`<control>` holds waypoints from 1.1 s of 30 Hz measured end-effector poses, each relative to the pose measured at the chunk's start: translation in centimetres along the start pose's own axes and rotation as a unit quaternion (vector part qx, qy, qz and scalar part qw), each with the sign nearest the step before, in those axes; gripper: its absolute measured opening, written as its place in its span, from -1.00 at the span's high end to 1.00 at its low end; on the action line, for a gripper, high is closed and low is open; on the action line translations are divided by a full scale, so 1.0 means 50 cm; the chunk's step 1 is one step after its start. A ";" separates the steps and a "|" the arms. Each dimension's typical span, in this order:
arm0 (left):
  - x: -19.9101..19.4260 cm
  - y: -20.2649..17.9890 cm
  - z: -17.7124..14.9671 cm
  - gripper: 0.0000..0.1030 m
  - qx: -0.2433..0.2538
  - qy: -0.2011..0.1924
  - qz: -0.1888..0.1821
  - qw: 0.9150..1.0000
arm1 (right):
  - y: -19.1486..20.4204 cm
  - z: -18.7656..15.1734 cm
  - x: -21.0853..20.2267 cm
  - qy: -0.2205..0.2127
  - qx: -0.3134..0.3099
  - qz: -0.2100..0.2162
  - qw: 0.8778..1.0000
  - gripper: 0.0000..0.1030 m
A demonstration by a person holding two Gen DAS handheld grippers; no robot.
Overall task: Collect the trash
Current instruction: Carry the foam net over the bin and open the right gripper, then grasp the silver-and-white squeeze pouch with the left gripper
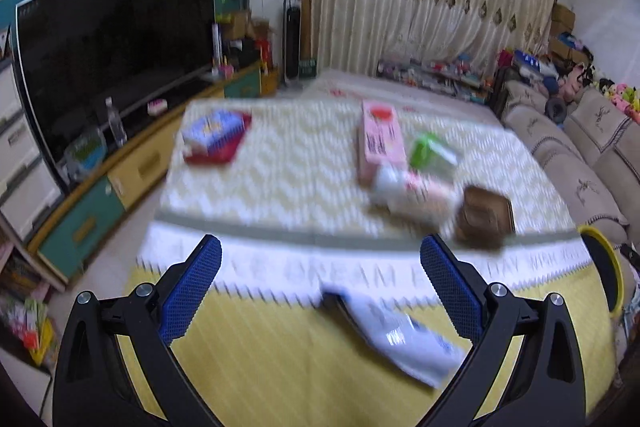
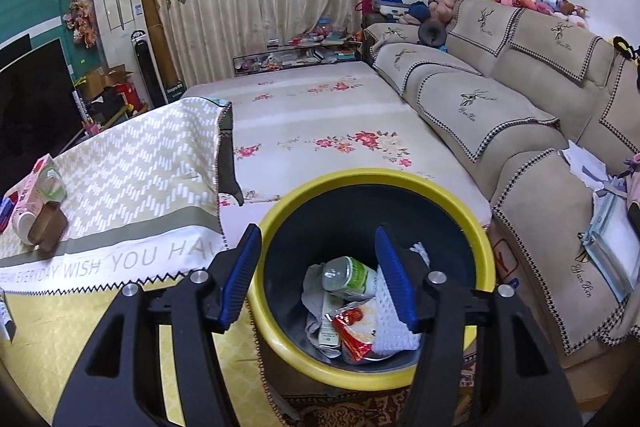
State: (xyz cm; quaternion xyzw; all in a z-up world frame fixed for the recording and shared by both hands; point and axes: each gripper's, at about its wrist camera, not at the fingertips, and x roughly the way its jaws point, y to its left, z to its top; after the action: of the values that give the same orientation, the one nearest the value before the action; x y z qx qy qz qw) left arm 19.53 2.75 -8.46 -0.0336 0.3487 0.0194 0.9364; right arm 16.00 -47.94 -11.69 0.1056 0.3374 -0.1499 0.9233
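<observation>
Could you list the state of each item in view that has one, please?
left gripper: open, empty
right gripper: open, empty, above the bin
yellow-rimmed bin: uncovered, partly filled with trash
plastic bottle: lying in the bin
white wrapper: lying flat on the table
pink box: lying flat

Left wrist view: motion-smeared throughout.
Tablecloth lettering (image 1: 360, 269): unreadable (blur).
White packet (image 1: 400, 337), near the lettering: print illegible.
Trash bin (image 2: 280, 223): white foam net (image 2: 394, 327) in the bin partly hidden behind the right gripper's finger (image 2: 394, 275).
</observation>
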 end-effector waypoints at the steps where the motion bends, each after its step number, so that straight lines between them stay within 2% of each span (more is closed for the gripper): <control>1: 0.001 -0.009 -0.014 -0.90 0.001 0.007 0.003 1.000 | 0.000 -0.001 0.001 0.001 0.000 0.003 1.000 -0.10; 4: 0.014 -0.034 -0.041 -0.90 0.003 0.025 0.019 1.000 | -0.001 -0.007 -0.001 0.003 0.001 0.014 1.000 -0.10; 7: 0.042 -0.044 -0.053 -0.90 -0.009 0.056 0.013 0.998 | -0.011 -0.010 -0.005 0.001 0.007 0.018 1.000 -0.10; 11: 0.073 -0.073 -0.058 -0.90 0.002 0.075 0.027 0.997 | -0.030 -0.011 -0.009 0.000 0.021 0.023 1.000 -0.13; 17: 0.111 -0.095 -0.064 -0.71 0.011 0.097 0.036 0.995 | -0.037 -0.014 -0.004 0.001 0.026 0.027 0.999 -0.14; 20: 0.126 -0.101 -0.066 -0.53 0.016 0.105 0.036 0.994 | -0.037 -0.016 0.001 0.004 0.027 0.028 0.999 -0.14; 21: 0.132 -0.104 -0.068 -0.37 0.019 0.109 0.035 0.993 | -0.039 -0.016 0.002 0.004 0.028 0.028 0.999 -0.14; 23: 0.137 -0.109 -0.068 -0.31 0.025 0.106 0.037 0.993 | -0.041 -0.016 0.002 0.005 0.029 0.028 0.999 -0.14; 26: 0.141 -0.117 -0.063 -0.10 0.032 0.101 0.029 0.994 | -0.040 -0.016 0.001 0.004 0.028 0.029 0.999 -0.15; 30: 0.141 -0.130 -0.060 0.32 0.048 0.097 0.018 0.994 | -0.034 -0.016 -0.002 0.002 0.025 0.033 0.999 -0.15; 33: 0.140 -0.138 -0.060 0.42 0.056 0.096 0.009 0.994 | -0.028 -0.017 -0.003 0.003 0.023 0.035 0.999 -0.15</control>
State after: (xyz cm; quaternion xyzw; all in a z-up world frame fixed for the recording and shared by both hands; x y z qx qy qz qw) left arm 23.26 -4.30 -14.97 0.0199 0.4379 0.0048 0.8988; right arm 14.87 -48.97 -12.36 0.1393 0.3327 -0.1248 0.9243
